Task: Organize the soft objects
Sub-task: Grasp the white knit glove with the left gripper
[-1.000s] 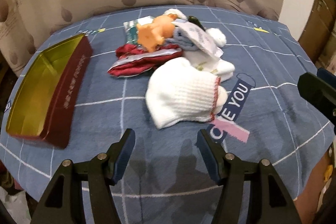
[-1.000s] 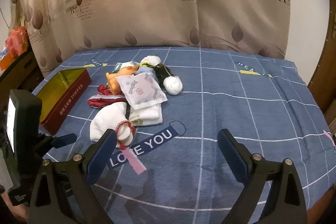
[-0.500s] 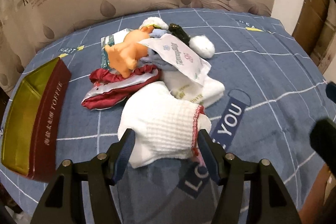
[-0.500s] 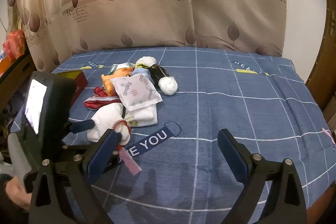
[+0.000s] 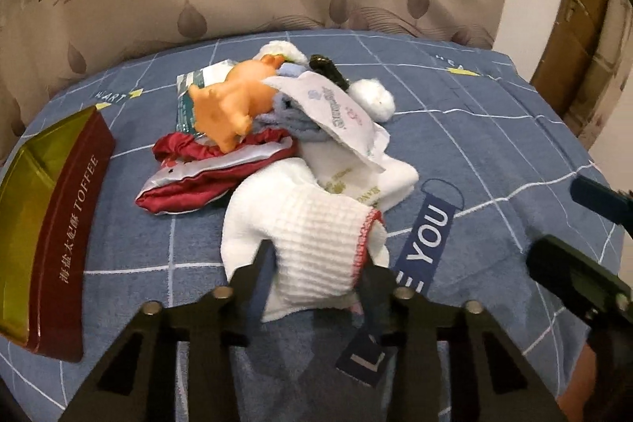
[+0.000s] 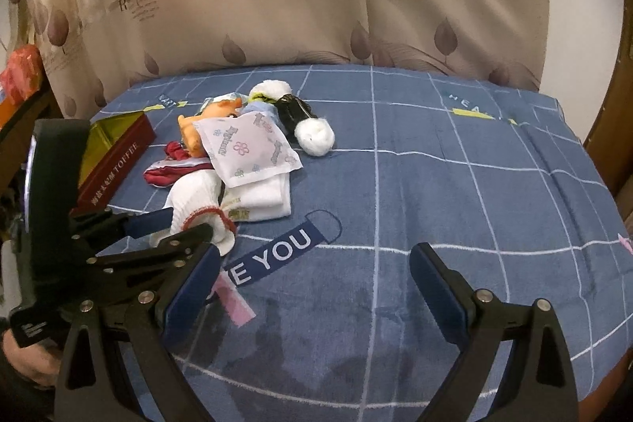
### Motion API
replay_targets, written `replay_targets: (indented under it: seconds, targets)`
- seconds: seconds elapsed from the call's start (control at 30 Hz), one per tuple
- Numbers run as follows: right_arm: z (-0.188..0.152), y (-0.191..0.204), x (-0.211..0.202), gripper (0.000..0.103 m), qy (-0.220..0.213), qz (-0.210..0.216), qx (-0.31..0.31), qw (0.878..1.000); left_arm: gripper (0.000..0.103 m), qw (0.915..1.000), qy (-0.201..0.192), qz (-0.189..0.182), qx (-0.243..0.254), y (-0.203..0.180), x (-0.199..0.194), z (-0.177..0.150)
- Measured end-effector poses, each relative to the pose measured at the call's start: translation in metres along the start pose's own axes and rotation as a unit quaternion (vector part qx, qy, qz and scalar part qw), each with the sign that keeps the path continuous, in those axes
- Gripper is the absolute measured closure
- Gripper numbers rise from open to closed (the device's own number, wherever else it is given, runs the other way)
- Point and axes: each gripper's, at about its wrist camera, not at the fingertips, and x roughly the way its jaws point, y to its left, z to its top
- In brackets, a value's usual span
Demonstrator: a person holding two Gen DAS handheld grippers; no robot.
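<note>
Where a leaf-printed curtain [image 6: 277, 6] hangs behind, spread wide and flat: a blue checked cloth [image 6: 435, 184] lettered "YOU". Set at its left edge, well apart from the right gripper: a red toffee tin [image 5: 75, 224] with a gold inside, open at the top. Heaped near the middle, just beside the tin: a pile of soft things. Lying at the left of the pile: a red and silver cloth [image 5: 205, 176]. Resting on that: an orange plush toy [image 5: 225, 109]. Draped over the top of the heap: a white printed packet [image 6: 245, 149], with folded white socks [image 6: 265, 200] beneath. Placed at the far side: a white fluffy ball [image 6: 314, 135] touching a black item [image 6: 290, 107].

Closest to the cameras, at the near edge of the pile: a white knitted sock [image 5: 312, 240] with a red-trimmed cuff. Closed in on it from both sides: the left gripper [image 5: 316, 279], jaws narrow and pressing into the knit fabric. Held above bare cloth, to the right of the pile: the right gripper [image 6: 316, 279], jaws wide apart with nothing between them.
</note>
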Motion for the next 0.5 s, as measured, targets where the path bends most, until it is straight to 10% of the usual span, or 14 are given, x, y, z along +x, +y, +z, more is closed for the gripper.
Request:
replay_targets:
  seconds: [0.5]
  targets:
    - [0.057,0.038,0.066,0.013,0.017,0.085,-0.051,0.995,0.081,0.9997,-0.005,-0.018,-0.013,0.020,-0.029,-0.006]
